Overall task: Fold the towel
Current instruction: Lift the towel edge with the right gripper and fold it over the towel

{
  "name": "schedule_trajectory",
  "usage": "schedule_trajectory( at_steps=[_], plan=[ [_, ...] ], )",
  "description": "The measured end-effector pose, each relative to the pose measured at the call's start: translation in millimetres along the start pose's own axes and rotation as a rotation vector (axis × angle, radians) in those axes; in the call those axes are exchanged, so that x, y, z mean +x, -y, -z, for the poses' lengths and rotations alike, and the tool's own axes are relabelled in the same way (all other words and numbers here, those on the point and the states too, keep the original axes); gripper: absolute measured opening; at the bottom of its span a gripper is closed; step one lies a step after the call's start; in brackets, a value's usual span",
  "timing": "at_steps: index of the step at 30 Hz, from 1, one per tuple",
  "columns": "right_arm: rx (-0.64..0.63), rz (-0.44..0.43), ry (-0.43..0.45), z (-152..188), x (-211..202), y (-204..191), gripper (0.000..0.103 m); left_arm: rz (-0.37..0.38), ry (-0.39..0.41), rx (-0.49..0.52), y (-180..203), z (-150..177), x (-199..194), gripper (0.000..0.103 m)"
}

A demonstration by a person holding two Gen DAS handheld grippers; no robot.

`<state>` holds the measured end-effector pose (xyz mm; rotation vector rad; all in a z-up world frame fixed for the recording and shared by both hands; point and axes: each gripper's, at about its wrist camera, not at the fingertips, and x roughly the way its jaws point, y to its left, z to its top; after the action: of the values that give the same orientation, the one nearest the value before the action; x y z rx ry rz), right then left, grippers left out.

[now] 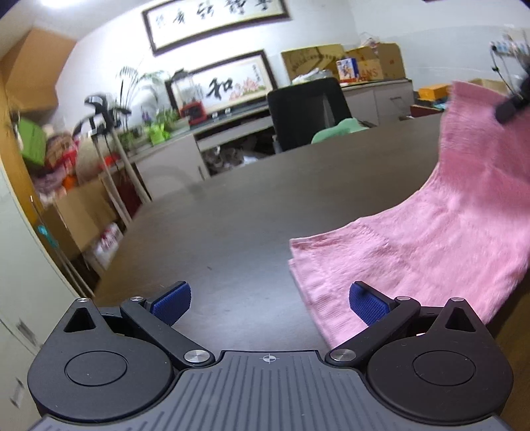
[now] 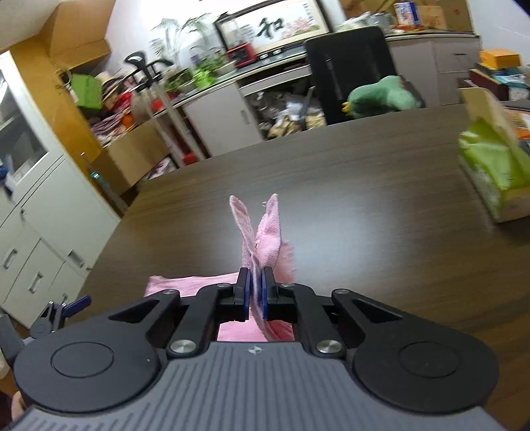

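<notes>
The right gripper pinches the pink towel by its far edge, lifting it off the dark table, while the left gripper gapes empty just left of the near edge, bare tabletop beyond.

Lower framed picture: one large black brush character, 和.
Upper framed scroll: a row of brush characters, too blurred to read.
Cardboard box: red letters ending "ANS".

White walls with framed calligraphy, dark wooden table, black office chair, grey cabinets, cardboard boxes
</notes>
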<state>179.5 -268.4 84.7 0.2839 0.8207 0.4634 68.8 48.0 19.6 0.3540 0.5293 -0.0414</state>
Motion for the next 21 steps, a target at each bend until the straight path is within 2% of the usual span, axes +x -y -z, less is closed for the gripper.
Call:
schedule_trajectory(
  at_steps=[11, 16, 21],
  plan=[
    [-0.018, -0.011, -0.049, 16, 60, -91, 0.007, -0.007, -0.019, -0.060, -44, 17, -4, 0.103],
    [-0.076, 0.006, -0.076, 30, 82, -125, 0.007, 0.015, -0.056, -0.056, -41, 20, -1, 0.103],
    [-0.140, 0.017, -0.108, 45, 97, -155, 0.008, 0.044, -0.064, -0.002, -21, 23, -2, 0.103]
  ],
)
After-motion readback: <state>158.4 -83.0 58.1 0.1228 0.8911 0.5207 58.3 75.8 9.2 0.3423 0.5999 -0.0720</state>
